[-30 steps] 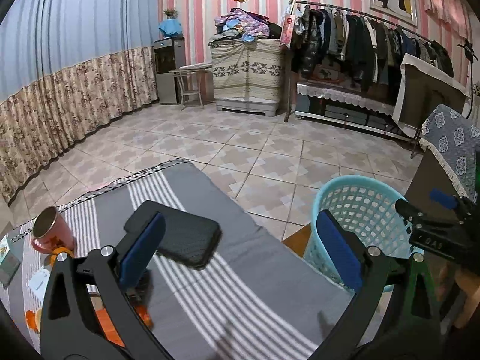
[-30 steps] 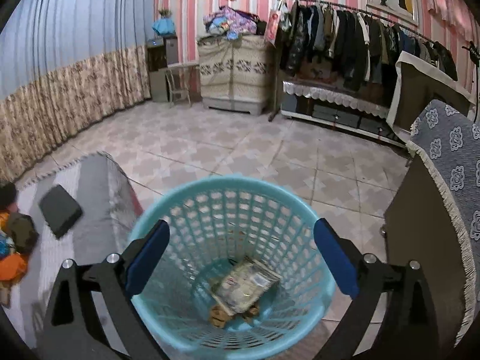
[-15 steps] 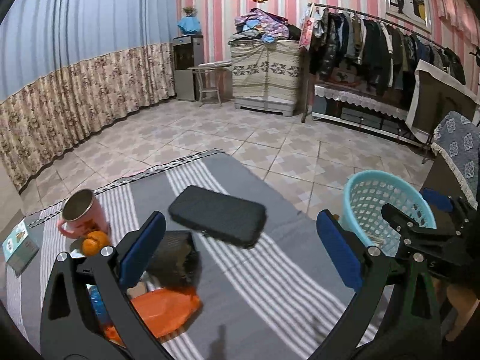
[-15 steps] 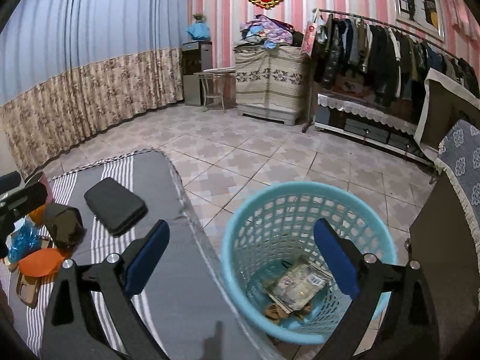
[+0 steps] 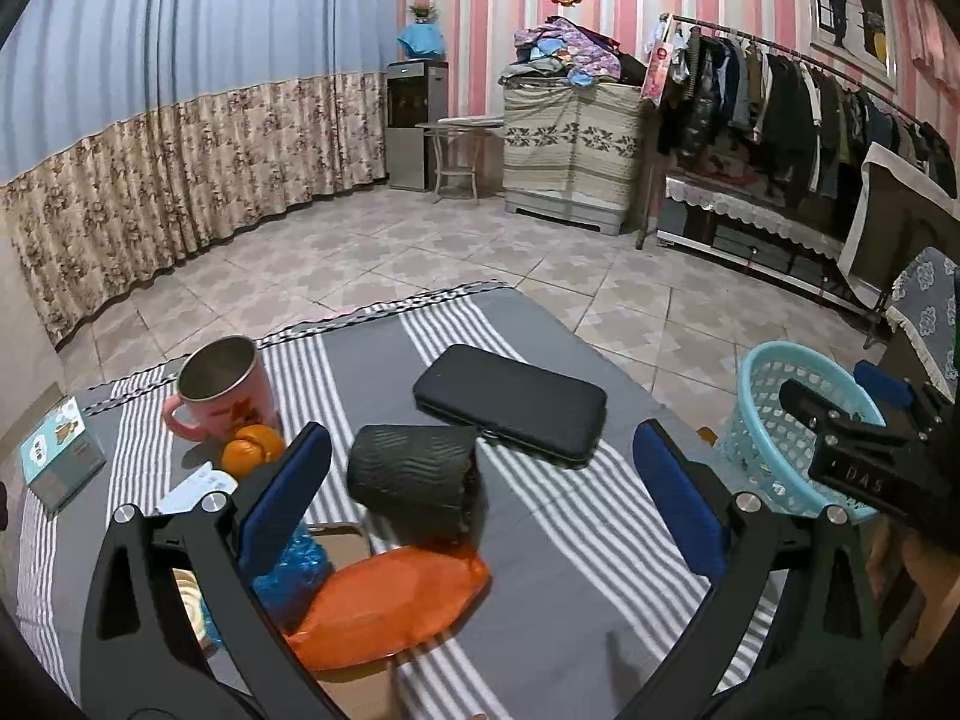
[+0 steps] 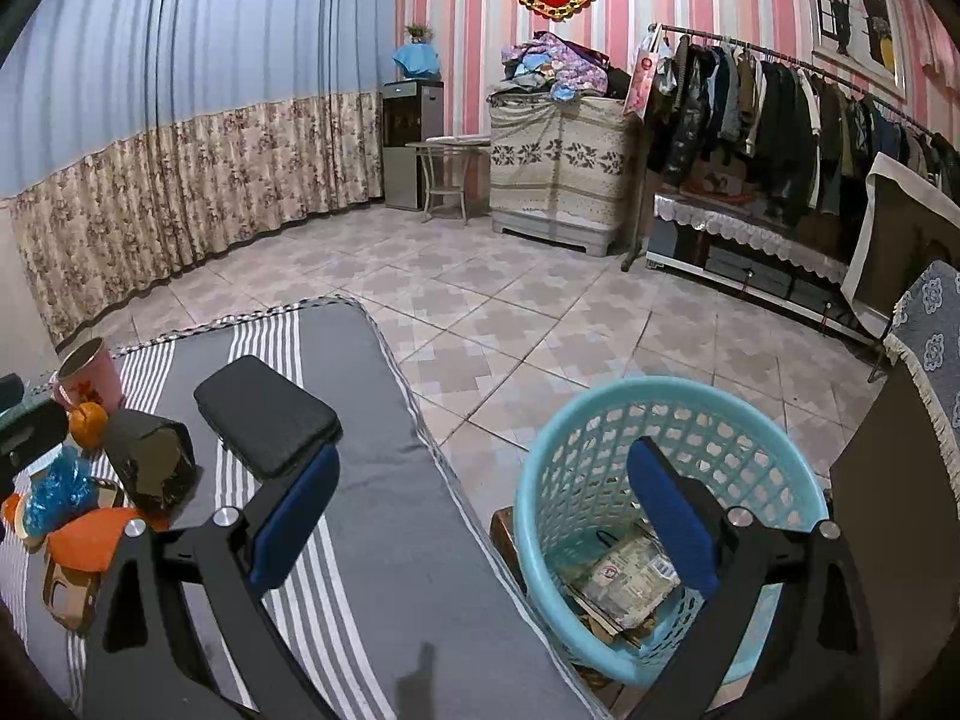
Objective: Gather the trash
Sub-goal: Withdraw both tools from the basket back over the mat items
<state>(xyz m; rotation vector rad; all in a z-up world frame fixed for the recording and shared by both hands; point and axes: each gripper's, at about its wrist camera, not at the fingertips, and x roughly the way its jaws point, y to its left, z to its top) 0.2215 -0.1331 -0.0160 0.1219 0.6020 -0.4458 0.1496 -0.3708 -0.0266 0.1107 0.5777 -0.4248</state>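
My left gripper (image 5: 480, 498) is open and empty, low over the striped table. Just ahead of it lie an orange wrapper (image 5: 390, 600), a crumpled blue plastic bag (image 5: 288, 570) and a dark wavy bag (image 5: 414, 474). The same orange wrapper (image 6: 84, 540), blue bag (image 6: 60, 492) and dark bag (image 6: 150, 462) show at the left of the right wrist view. My right gripper (image 6: 480, 510) is open and empty above the table's right edge, beside the turquoise basket (image 6: 600, 420). A crumpled packet (image 6: 630, 582) lies inside the basket. The basket also shows in the left wrist view (image 5: 774, 420).
A black case (image 5: 510, 402), a pink mug (image 5: 222, 390), an orange fruit (image 5: 252, 450) and a small box (image 5: 57, 456) sit on the striped cloth (image 5: 570, 540). A brown cabinet with a blue cover (image 6: 924, 360) stands right of the basket. Tiled floor lies beyond.
Both grippers have swung left, away from the basket and towards the table. The left gripper has come over the trash pile. The right gripper has left the basket's mouth.
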